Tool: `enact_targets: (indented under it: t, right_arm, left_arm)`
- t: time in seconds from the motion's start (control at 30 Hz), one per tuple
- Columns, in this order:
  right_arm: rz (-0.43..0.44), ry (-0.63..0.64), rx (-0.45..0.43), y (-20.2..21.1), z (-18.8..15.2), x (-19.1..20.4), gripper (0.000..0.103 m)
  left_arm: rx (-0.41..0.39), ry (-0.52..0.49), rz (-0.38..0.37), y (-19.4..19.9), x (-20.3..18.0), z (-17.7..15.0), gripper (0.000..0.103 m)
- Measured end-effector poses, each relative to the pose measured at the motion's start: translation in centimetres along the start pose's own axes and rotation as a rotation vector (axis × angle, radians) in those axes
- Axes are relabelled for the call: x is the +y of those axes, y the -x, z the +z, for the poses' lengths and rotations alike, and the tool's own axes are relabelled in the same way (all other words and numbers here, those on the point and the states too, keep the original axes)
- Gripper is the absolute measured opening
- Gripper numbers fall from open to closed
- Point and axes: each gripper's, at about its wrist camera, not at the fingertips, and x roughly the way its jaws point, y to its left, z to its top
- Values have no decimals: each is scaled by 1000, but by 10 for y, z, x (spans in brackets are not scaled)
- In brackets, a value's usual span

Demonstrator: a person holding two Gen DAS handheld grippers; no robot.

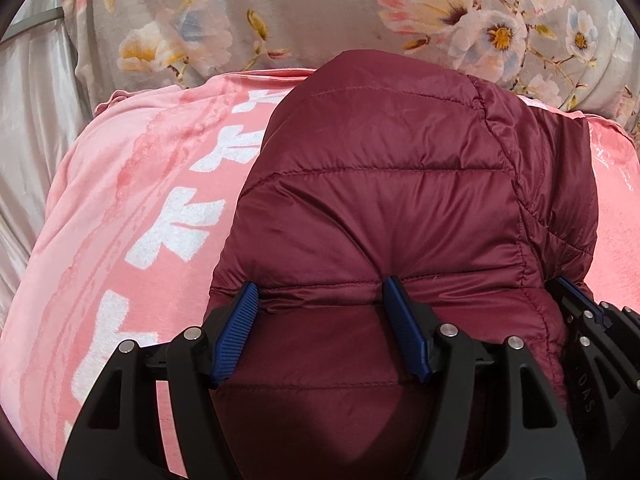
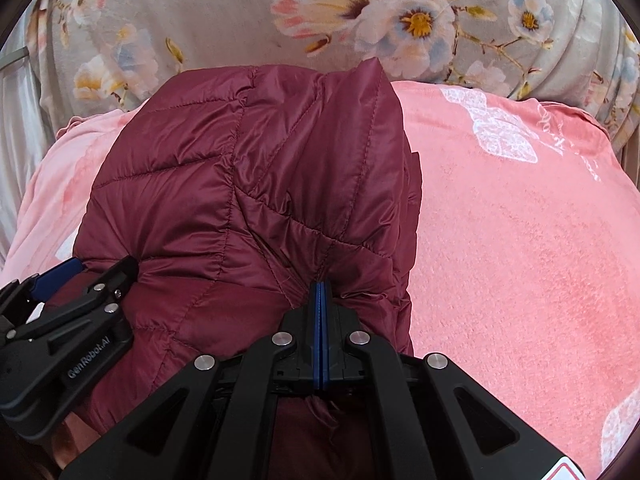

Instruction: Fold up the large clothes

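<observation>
Both tongs sit at the near edge of a dark maroon quilted puffer jacket (image 1: 384, 208), which lies folded on a pink fleece blanket (image 1: 120, 220) covering the bed. Spread apart, the left gripper (image 1: 320, 294) has its blue ribbed fingers (image 1: 240, 320) resting against the jacket's near fold, with a band of padding between them; whether they press it cannot be told. Pressed fully together, the right gripper (image 2: 321, 292) pinches a gathered pucker of the jacket (image 2: 248, 184) between its blue pads, and creases fan out from that spot.

Beyond the jacket's far edge lies a grey plush blanket with pink, white and blue flowers (image 1: 280, 12), bunched along the far edge of the bed. A pale satin sheet (image 1: 28, 120) shows at the left edge. Nothing lies on top of the jacket; each gripper shows at the side of the other's view, close beside it.

White block characters run along the pink blanket to the left of the jacket, too distorted to read. A white butterfly print (image 2: 500, 128) and faint script sit to the right. "GenRobot.AI" is printed on the left gripper's black frame in the right wrist view.

The jacket's long axis runs from the near edge toward the flowered blanket, a folded corner pointing away.
</observation>
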Motion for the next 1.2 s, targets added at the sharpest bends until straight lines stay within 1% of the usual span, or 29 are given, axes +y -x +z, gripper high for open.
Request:
enact_targets:
  t: [0.17, 0.53, 0.67, 0.73, 0.77, 0.83, 0.87, 0.93, 1.0, 1.03, 1.07, 1.2]
  right_arm:
    - [-3, 3, 11, -1, 0, 2, 0]
    - [-13, 13, 11, 0, 0, 2, 0]
    - [1, 0, 6, 2, 1, -1, 0]
    - [15, -12, -17, 11, 1, -4, 2]
    - [11, -13, -24, 20, 0, -5, 7]
    - [1, -5, -61, 46, -5, -5, 32]
    - [-7, 6, -82, 58, -8, -3, 51]
    - [-17, 55, -128, 89, -23, 2, 53]
    - [-35, 85, -148, 108, -37, 4, 53]
    - [-38, 92, -151, 116, -45, 5, 54]
    - [-36, 93, -149, 123, -53, 4, 55]
    - [-17, 46, -118, 141, -86, -3, 55]
  left_arm:
    - [-30, -10, 27, -1, -4, -5, 63]
    - [-44, -4, 29, 0, -3, -8, 63]
    - [-63, -4, 41, 5, -4, -8, 64]
    - [-80, -11, 63, 10, -6, -8, 66]
    - [-81, -19, 78, 13, -7, -8, 70]
    - [-81, -28, 94, 25, -6, -10, 74]
    - [-90, -26, 87, 35, -4, -14, 78]
    - [-99, -23, 81, 53, 0, -21, 84]
    - [-106, -13, 81, 73, 6, -34, 86]
    - [-107, -4, 82, 81, 9, -42, 90]
    - [-109, 1, 81, 89, 11, -49, 91]
    - [-111, -23, 110, 109, 10, -78, 91]
